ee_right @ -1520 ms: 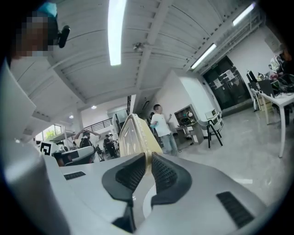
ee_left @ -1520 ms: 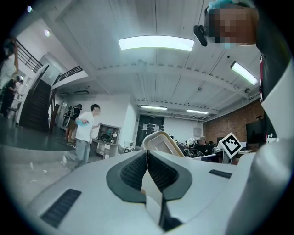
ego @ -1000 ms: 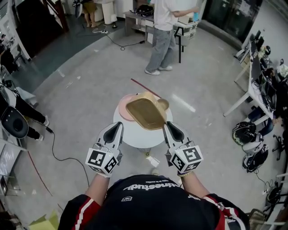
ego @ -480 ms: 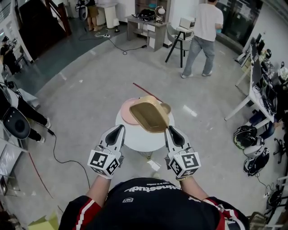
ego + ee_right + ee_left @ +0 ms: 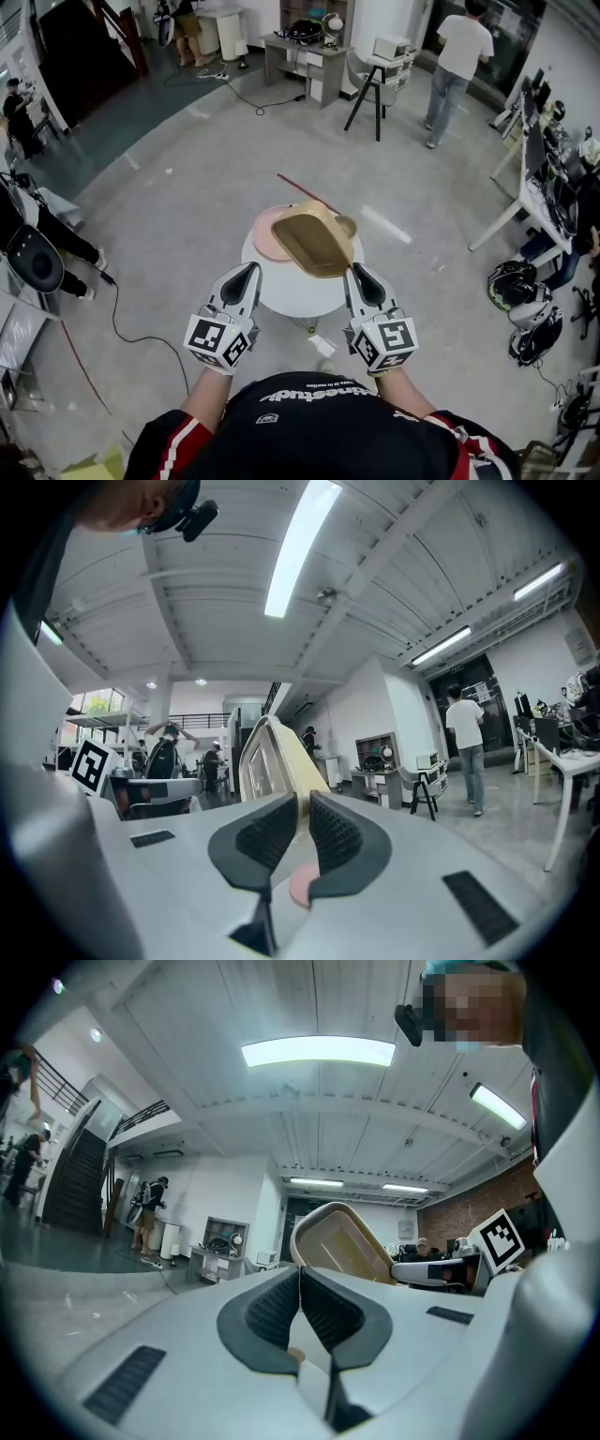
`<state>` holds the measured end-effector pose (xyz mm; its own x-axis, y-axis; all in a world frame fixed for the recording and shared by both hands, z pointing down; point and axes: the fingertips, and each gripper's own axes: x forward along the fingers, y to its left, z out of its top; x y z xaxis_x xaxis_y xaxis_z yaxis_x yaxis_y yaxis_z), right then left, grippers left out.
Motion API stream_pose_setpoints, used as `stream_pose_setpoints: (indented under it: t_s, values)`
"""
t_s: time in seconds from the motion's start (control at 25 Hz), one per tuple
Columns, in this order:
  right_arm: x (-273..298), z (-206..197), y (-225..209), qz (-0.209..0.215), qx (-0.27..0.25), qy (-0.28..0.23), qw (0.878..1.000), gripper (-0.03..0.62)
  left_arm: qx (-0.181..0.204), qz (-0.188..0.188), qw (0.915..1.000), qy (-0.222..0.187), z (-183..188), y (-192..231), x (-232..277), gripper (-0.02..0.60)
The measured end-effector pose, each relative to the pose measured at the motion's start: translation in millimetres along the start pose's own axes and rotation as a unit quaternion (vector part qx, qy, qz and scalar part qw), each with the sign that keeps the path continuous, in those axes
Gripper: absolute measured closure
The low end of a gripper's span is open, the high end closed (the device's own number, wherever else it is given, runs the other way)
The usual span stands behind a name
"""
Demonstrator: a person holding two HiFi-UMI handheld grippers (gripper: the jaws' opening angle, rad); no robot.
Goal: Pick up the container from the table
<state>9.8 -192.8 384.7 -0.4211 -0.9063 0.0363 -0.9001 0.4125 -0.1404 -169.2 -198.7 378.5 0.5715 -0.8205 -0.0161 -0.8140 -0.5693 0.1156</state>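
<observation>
A tan rectangular container [image 5: 314,242] hangs tilted above the small round white table [image 5: 291,292], its hollow side facing me. My right gripper [image 5: 362,274] is shut on its near rim; in the right gripper view the rim of the container [image 5: 269,759] stands edge-on between the pads of the right gripper [image 5: 299,810]. To the left, my left gripper [image 5: 246,273] is level, shut and holds nothing. In the left gripper view the pads of the left gripper [image 5: 300,1283] meet, with the container [image 5: 339,1249] beyond them.
A pink plate [image 5: 262,238] lies on the table under the container's far side. A black cable [image 5: 122,323] runs over the floor at left. Desks and bags [image 5: 530,314] stand at right, and a person [image 5: 457,66] stands far back by a tripod stool [image 5: 370,98].
Both grippers and the held container keep their places. The person in the background has walked from the middle to the right and farther away.
</observation>
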Motion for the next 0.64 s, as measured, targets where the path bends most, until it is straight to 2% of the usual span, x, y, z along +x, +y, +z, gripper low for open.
stream_pose_setpoints:
  t_s: [0.64]
  values:
    - [-4.5, 5.7, 8.1, 0.007, -0.002, -0.002, 1.000, 0.536, -0.007, 0.007, 1.0000, -0.002, 1.7, 4.9, -6.9, 0.557]
